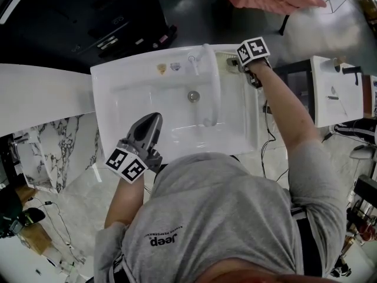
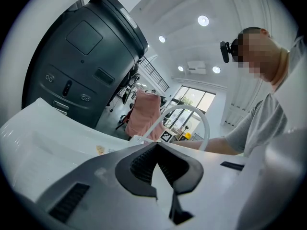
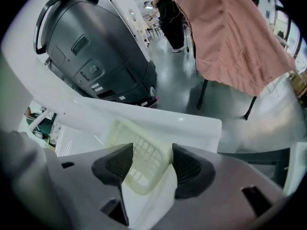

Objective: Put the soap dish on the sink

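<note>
White sink (image 1: 101, 93), rear ledge: soap dish (image 3: 141, 166) resting loose between wide-open fingers (image 3: 192, 169) of right gripper (image 3: 151, 150); best withdrawn straight up, unnudged; left gripper (image 2: 156, 146) closed, empty.

From where I stand, the grey plastic left gripper (image 1: 155, 119) sits at about 8 o'clock, held near level and aimed toward 1 o'clock, with its jaws closed tip to tip. The grey plastic right gripper (image 3: 151, 148) is out at 1 o'clock, tipped steeply down at the end of a straightened bare right forearm (image 1: 284, 106). Its dark ribbed pads (image 3: 193, 169) stand apart.
</note>
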`<state>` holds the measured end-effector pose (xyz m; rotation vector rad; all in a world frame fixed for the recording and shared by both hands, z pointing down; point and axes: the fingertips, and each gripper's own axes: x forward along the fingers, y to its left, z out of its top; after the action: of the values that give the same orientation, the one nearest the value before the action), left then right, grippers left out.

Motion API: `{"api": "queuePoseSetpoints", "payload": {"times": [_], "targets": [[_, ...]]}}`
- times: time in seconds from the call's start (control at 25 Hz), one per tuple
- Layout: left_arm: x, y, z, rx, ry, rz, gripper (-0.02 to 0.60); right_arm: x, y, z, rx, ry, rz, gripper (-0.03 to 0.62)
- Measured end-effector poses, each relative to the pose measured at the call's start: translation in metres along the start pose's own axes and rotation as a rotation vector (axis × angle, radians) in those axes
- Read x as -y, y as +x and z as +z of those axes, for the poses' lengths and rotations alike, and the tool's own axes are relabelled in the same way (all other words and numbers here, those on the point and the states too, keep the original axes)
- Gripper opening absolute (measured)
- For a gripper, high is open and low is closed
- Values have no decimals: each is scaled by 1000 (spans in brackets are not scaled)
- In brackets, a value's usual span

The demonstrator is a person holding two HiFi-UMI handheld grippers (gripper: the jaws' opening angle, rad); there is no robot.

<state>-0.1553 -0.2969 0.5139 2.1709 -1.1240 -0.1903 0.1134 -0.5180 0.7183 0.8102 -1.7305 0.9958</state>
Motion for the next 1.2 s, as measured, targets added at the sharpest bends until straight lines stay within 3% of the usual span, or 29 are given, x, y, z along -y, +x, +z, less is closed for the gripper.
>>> {"api": "queuePoseSetpoints", "payload": {"times": [0.2, 0.44, 0.76, 1.2], "targets": [[-1, -3, -2, 2, -8, 0, 12, 21, -4, 7, 34, -99, -237, 332], [0, -7, -2, 5, -10, 3, 12, 24, -5, 7, 75, -122, -305, 341], [4, -8, 1, 17, 4, -2, 12, 13, -31, 12, 176, -98, -246, 339], [27, -12, 29, 70, 70, -32, 12, -40, -132, 9, 477, -51, -21, 270]]}}
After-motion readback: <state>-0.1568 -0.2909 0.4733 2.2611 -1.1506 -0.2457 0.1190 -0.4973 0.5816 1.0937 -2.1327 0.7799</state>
